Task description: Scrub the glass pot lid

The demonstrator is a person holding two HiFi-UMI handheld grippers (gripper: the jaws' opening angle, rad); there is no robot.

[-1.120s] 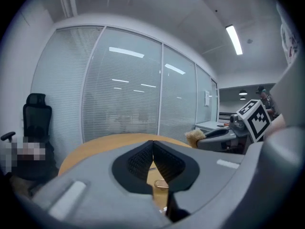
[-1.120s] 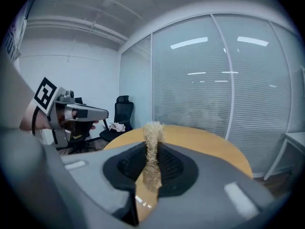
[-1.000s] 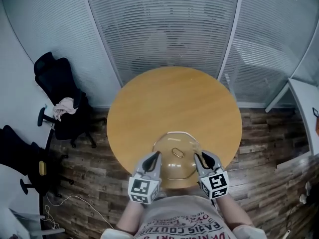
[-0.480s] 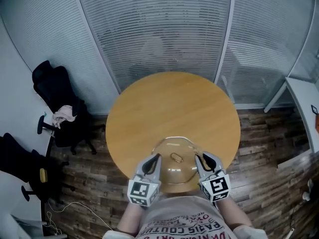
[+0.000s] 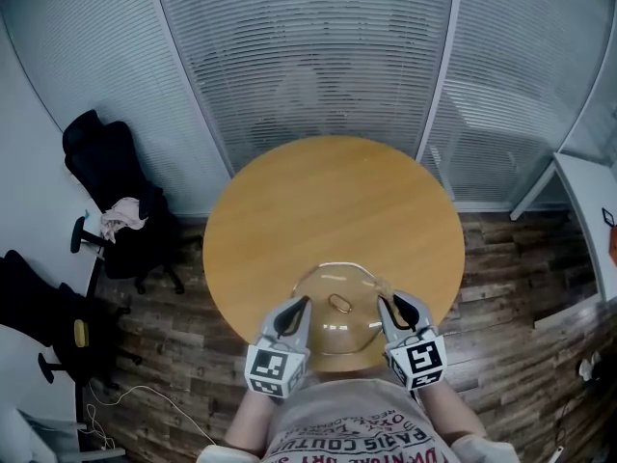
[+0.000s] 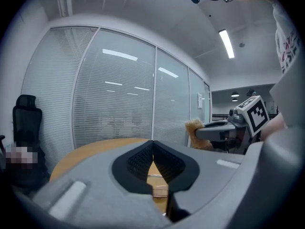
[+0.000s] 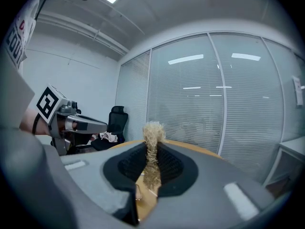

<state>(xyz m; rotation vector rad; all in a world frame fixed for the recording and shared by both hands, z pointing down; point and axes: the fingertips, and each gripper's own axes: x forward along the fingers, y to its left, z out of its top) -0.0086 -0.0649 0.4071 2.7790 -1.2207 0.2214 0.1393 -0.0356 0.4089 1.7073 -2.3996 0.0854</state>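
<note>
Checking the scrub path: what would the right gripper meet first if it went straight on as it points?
Probably the glass pot lid, just ahead of the scrubber clamped in the right gripper; its height above the lid is unclear.

From overhead, the head camera looks steeply down on the round bench. Both gripper cameras sit low, facing the blinds; the left gripper view shows the right gripper, and the right gripper view the left gripper.

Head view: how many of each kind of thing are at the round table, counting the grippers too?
glass pot lid: 1
scrubber: 1
grippers: 2, the left gripper and the right gripper
Total: 4
</note>
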